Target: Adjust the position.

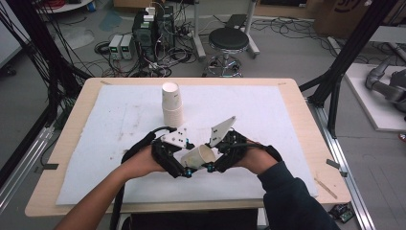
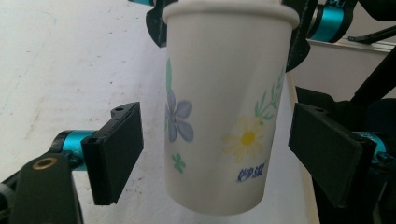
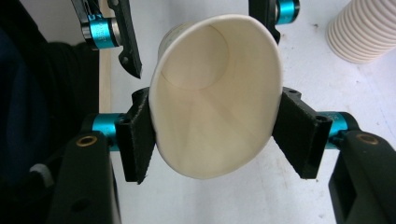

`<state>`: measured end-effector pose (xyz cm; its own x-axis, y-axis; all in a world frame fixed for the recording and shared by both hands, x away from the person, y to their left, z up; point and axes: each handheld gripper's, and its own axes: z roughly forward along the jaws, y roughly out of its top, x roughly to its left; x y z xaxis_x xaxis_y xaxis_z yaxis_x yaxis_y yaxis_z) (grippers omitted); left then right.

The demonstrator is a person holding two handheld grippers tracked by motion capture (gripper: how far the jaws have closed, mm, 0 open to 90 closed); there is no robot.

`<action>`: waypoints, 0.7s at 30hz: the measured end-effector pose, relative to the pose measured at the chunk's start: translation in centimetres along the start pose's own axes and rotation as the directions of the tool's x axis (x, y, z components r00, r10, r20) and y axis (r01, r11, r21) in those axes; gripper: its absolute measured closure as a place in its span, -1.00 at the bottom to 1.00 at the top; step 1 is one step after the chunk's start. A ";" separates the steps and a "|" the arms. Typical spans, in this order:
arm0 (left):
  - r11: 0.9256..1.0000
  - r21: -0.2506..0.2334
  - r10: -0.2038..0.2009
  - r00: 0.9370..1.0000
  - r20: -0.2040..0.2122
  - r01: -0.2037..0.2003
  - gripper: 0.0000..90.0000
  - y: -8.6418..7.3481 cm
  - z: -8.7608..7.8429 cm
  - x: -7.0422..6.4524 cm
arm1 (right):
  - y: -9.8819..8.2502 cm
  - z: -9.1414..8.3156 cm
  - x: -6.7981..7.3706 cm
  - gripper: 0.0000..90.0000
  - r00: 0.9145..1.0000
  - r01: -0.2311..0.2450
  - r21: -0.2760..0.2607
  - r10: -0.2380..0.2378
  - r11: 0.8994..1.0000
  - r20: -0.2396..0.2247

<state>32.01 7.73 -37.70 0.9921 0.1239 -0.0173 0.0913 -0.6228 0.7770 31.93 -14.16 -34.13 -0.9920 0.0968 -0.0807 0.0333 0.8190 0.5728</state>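
In the high view, a single paper cup (image 1: 198, 155) is seen held above the near middle of the table (image 1: 287, 103), between the left tool (image 1: 179, 167) and the right tool (image 1: 215, 163), which are brought close together. A stack of cups (image 1: 172, 103) stands upright farther off, well apart from both tools, on the white mat (image 1: 119, 124).

In the left gripper view, the flowered cup wall (image 2: 219, 116) is seen between the two black jaws, which stand spread wide, clear of it on both sides; nothing is gripped by the left tool (image 2: 215, 154).

In the right gripper view, the cup's rim is clamped from both sides by the right tool (image 3: 212, 135), and the mouth is squeezed into an oval.

The cup is judged light, thin-walled and easily crushed, as the deformed rim suggests. A gentler hold lower on the body, near the stiffer base, is likely to be safer.
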 end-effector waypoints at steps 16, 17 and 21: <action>0.999 0.039 0.028 0.997 0.071 -0.031 -0.18 0.2 0.7 0.2 | 1.3 0.8 0.2 -0.21 0.998 0.045 0.090 -0.042 0.995 -0.038; 1.000 0.025 0.001 0.997 0.079 -0.003 -0.18 0.1 0.9 0.0 | 1.3 0.8 0.3 -0.21 0.998 0.048 0.092 -0.044 0.995 -0.042; 1.000 0.015 -0.005 0.997 0.074 0.003 -0.17 0.0 0.9 0.0 | 1.4 0.9 0.3 -0.22 0.998 0.054 0.094 -0.050 0.994 -0.044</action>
<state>32.08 6.97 -38.26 0.9953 0.0689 -0.0677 0.0960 -0.6336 0.7676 31.77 -12.52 -34.06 -0.9968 0.0309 -0.0733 -0.0088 0.8727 0.4882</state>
